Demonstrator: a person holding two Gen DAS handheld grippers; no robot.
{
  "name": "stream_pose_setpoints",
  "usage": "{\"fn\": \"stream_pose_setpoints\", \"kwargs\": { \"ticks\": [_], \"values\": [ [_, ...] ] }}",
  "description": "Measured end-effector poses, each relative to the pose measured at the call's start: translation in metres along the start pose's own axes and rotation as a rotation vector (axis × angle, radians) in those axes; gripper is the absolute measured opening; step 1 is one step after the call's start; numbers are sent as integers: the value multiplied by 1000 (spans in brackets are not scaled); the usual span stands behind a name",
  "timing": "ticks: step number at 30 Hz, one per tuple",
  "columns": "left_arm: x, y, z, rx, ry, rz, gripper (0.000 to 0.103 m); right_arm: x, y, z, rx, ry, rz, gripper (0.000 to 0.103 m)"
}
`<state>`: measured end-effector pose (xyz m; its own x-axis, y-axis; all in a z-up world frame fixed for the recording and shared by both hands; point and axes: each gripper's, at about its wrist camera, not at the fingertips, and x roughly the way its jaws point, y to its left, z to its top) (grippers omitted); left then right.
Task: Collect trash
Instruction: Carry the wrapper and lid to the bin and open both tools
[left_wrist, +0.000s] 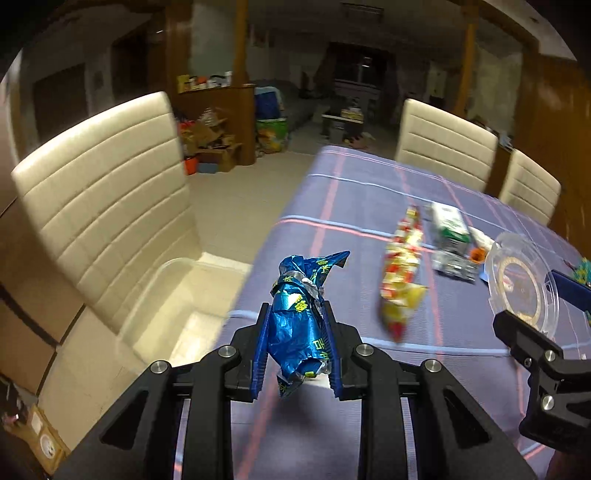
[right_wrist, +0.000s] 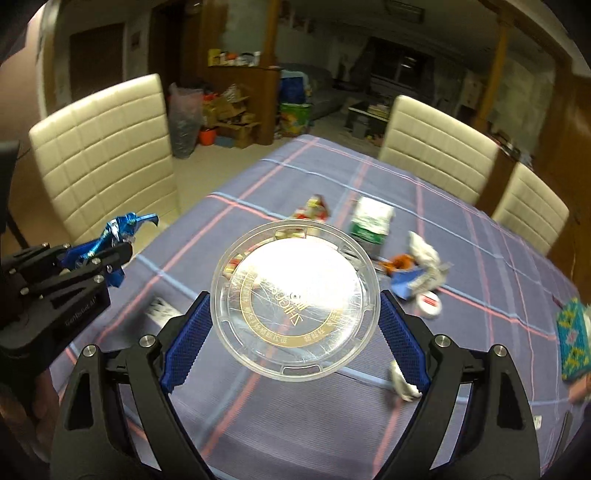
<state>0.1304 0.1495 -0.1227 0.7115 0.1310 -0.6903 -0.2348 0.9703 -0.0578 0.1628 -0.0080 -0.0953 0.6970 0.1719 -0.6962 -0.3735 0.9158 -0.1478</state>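
The left gripper (left_wrist: 295, 343) squeezed a crumpled blue wrapper (left_wrist: 297, 317), and the right gripper (right_wrist: 295, 325) pinched a clear round lid (right_wrist: 295, 299) by its edges. Both were up above the table (right_wrist: 258, 413), where more trash (right_wrist: 369, 221) lay. A good carry meant staying level and not squeezing loose.

Left gripper (left_wrist: 295, 328): black angular plastic linkage arms, round silver screw heads at the pivots, blue ribbed pads on the inner finger faces. Right gripper (right_wrist: 294, 325): same build, black arms, silver screws, blue fine-textured pads (right_wrist: 402, 336). Small pale lettering on the left gripper's black body in the right wrist view, unreadable.
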Motion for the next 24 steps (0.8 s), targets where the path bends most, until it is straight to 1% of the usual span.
{"fn": "stream_pose_setpoints", "kwargs": {
  "ticks": [7,10,13,18,22,23,24],
  "values": [
    [12,69,-2,-85,12,79,26,21,61,21,-109,7,45,87],
    [19,92,1,-101,14,120,26,34,85,33,-143,3,74,87],
    [27,114,6,-117,12,156,26,44,104,45,-169,0,83,87],
    [46,138,15,-125,14,190,26,64,130,66,-203,-4,96,87],
    [66,148,21,-115,26,193,26,81,143,81,-215,-1,96,87],
    [69,148,22,-114,27,199,28,84,145,84,-217,-2,95,87],
    [75,151,23,-122,27,199,28,89,148,87,-222,-2,92,87]
  ]
}}
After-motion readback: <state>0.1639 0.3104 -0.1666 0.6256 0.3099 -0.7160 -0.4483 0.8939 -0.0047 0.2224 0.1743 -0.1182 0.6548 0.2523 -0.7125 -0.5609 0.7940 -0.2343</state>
